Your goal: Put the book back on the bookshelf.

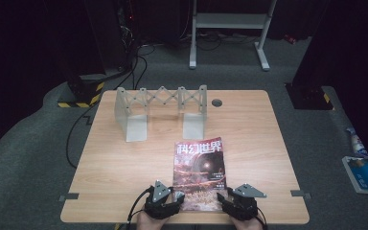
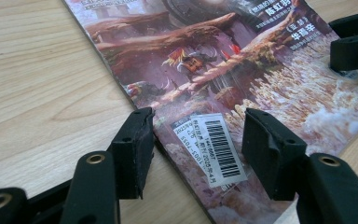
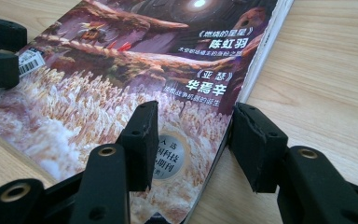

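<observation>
Left gripper [image 1: 172, 195] jaws spread apart, straddling the near left corner of the magazine [image 1: 200, 173], one jaw over the wood, the other over the cover; nothing clamped. In the left gripper view the barcode sticker [image 2: 218, 148] sits between the jaws, magazine edge running just inside the left one. Right gripper [image 1: 226, 197] also spread, at the near right corner; in the right gripper view one jaw is over the cover beside the round silver sticker [image 3: 169, 159], the other over the table past the spine edge, not gripping. Whether the jaw tips touch the cover, cannot tell. Magazine lies flat, cover up, on the wooden table [image 1: 124, 158] at the near edge, roughly centred, slightly tilted. Farther back, well apart from it, a grey expanding book rack [image 1: 161, 111] stands upright. Small round hole [image 1: 216, 102] in the table right of the rack.
</observation>
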Demonstrator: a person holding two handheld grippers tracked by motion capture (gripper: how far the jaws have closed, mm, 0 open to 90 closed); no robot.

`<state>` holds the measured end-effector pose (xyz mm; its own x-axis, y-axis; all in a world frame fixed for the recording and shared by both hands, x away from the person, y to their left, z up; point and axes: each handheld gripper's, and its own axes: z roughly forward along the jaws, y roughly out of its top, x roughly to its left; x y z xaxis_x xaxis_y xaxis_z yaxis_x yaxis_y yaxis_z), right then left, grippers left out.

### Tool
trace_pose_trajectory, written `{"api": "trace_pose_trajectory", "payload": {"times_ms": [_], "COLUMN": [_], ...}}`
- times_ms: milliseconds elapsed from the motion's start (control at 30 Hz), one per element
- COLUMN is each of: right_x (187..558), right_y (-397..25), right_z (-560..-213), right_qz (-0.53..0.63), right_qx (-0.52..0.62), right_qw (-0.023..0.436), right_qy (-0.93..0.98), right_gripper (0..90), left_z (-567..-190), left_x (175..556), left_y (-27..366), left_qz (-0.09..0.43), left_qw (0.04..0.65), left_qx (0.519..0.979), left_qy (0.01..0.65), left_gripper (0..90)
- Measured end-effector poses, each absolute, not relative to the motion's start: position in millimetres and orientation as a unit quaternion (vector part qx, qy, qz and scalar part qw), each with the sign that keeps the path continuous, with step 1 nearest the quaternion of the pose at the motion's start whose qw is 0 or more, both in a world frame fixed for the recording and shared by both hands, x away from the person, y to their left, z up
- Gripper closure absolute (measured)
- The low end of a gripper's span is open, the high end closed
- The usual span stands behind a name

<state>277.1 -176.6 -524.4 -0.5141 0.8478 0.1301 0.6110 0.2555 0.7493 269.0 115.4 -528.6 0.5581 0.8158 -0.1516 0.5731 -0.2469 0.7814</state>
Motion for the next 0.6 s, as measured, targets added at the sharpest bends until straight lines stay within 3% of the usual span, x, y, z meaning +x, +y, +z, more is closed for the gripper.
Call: {"api": "trace_pose_trajectory", "payload": {"times_ms": [333, 600], "right_x": [280, 284], "right_y": [-170, -174], "right_z": [-524, -525], "right_qz": [0.392, 0.401], "right_qx": [0.459, 0.456], "right_qw": [0.147, 0.132], "right_qy": [0.783, 0.783], "right_gripper": [52.0, 50.8], "left_z": [-528, -527], "left_x": [271, 288], "left_y": [122, 126], "left_qz": [0.144, 0.126], "left_qw": [0.419, 0.424], "left_qx": [0.775, 0.766], "left_qy": [0.451, 0.467], "left_gripper": [41.7, 35.0]}}
